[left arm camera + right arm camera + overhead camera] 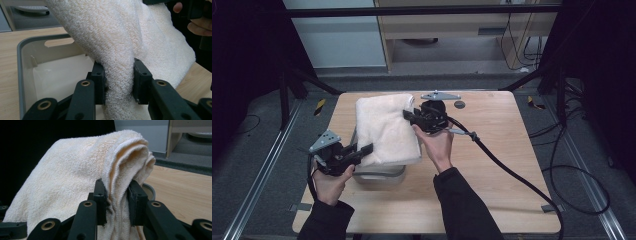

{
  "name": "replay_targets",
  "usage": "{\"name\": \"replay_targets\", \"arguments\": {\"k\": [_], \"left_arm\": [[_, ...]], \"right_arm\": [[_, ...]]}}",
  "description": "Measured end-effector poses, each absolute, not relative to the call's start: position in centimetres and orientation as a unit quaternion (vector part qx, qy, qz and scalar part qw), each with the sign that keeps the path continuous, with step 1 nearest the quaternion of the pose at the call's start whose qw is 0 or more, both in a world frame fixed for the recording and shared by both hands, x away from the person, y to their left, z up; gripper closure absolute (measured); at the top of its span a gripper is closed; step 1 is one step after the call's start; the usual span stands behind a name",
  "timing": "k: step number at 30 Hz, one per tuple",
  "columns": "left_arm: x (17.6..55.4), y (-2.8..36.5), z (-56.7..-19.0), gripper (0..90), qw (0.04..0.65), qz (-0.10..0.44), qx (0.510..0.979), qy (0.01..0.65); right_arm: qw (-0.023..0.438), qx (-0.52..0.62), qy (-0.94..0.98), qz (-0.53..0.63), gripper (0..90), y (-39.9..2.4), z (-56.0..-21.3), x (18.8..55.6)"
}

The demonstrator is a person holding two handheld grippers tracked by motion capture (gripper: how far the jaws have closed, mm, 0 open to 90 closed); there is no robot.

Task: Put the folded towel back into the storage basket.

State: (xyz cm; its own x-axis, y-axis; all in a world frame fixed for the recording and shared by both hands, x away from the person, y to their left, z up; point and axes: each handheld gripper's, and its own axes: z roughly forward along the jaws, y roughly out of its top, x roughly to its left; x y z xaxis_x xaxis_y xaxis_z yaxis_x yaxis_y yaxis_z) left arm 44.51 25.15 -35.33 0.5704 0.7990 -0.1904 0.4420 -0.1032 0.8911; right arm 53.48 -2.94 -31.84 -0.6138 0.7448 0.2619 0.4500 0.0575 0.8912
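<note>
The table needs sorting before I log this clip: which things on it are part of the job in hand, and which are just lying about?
In the job:
- folded towel, pinched at opposite ends by the left claw and the right claw
- grey tub under the towel

Lying about:
- small dark disc near the table's far edge
- cables on the floor

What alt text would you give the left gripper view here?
The left gripper pinches a fold of a cream towel between its black jaws, above an open grey bin on a wooden table.
</note>
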Motion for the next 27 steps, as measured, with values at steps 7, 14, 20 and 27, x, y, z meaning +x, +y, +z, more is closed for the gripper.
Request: {"name": "replay_targets", "arguments": {"k": [7,14,20,27], "left_arm": [[44.6,25.8,-35.6,67.2,0.504,0.182,0.721,0.439],[44.9,26.7,-35.9,67.1,0.494,0.184,0.723,0.448],[45.6,27.1,-36.7,67.1,0.476,0.185,0.728,0.457],[46.3,27.5,-37.7,67.0,0.464,0.184,0.729,0.468]], "right_arm": [[0.14,0.418,0.717,0.54,72.2,-1.7,-32.1,53.8],[0.124,0.426,0.711,0.546,72.2,-0.8,-33.2,54.4],[0.122,0.431,0.712,0.541,72.1,0.0,-34.4,55.1],[0.121,0.438,0.71,0.538,72.1,0.9,-36.0,55.8]]}}
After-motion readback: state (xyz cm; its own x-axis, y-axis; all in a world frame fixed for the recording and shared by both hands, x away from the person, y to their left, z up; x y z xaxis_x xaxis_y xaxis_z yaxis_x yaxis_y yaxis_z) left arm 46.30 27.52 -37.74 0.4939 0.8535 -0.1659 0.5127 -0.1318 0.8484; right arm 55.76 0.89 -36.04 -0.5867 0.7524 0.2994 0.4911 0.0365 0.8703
